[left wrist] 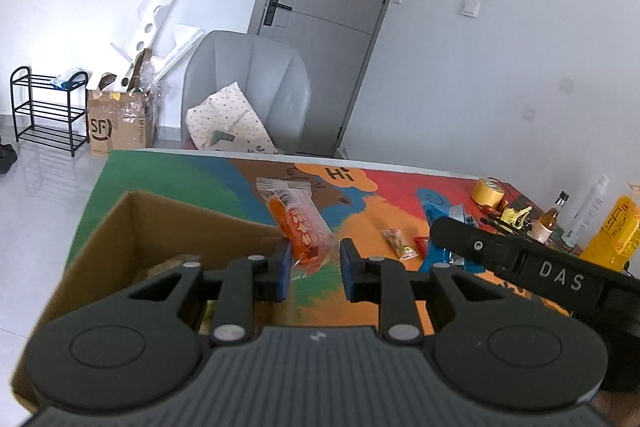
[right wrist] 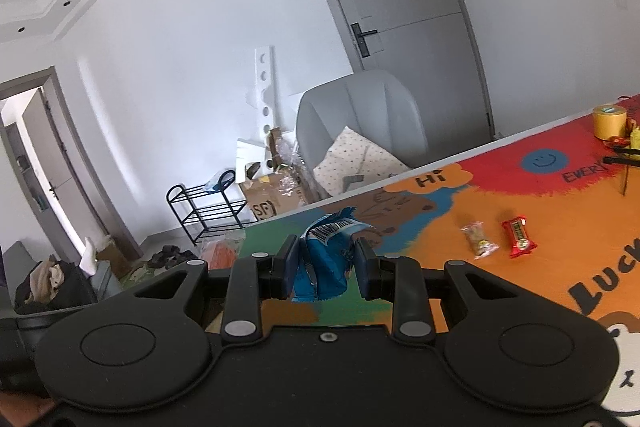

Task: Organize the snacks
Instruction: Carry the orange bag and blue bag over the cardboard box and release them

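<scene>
- Pinching an orange snack packet [left wrist: 298, 227] between its blue pads, the left claw [left wrist: 314, 269] holds it up beside the open cardboard box [left wrist: 132, 227], above the painted bench [left wrist: 168, 171].
- Right claw [right wrist: 326, 267] is clamped on a crumpled blue snack bag [right wrist: 324, 259], lifted off the bench [right wrist: 560, 219].
- 2 small snacks lie side by side on the orange part of the bench: a tan packet [right wrist: 479, 239] and a red packet [right wrist: 519, 236].
- A yellow tape roll [right wrist: 609, 121] stands near the far edge.
</scene>
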`<act>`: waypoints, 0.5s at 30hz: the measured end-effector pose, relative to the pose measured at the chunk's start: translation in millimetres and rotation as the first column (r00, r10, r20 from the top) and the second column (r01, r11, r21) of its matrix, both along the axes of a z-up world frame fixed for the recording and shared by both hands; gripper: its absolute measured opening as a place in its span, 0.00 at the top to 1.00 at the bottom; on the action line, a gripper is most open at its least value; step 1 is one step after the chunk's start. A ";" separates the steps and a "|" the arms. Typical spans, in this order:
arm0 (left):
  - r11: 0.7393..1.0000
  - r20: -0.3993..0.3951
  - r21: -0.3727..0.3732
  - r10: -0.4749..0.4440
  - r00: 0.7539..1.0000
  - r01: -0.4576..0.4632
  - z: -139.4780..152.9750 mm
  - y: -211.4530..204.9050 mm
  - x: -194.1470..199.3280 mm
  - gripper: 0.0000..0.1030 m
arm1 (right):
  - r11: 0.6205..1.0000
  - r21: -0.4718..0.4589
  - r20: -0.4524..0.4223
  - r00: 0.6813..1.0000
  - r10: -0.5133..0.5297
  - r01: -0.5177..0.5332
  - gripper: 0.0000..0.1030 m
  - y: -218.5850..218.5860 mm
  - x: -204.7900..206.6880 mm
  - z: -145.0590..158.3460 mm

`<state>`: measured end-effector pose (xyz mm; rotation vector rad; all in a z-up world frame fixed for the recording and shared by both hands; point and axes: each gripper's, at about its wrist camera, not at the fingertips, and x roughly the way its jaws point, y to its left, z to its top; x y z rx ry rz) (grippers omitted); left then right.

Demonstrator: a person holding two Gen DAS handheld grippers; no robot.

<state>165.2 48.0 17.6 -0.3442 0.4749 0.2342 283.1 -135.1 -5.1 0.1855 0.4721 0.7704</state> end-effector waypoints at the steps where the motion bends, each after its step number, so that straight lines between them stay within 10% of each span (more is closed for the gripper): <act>1: 1.000 -0.001 -0.001 0.003 1.000 -0.003 -0.1 2.7 -1.9 0.77 | 1.000 -0.001 0.000 1.000 0.004 -0.004 0.73 2.9 -0.8 0.3; 15: 0.999 -0.020 -0.024 0.042 0.999 -0.042 -8.4 50.1 -19.7 0.77 | 0.998 -0.033 -0.002 0.999 0.052 -0.053 0.73 43.0 -8.5 -6.0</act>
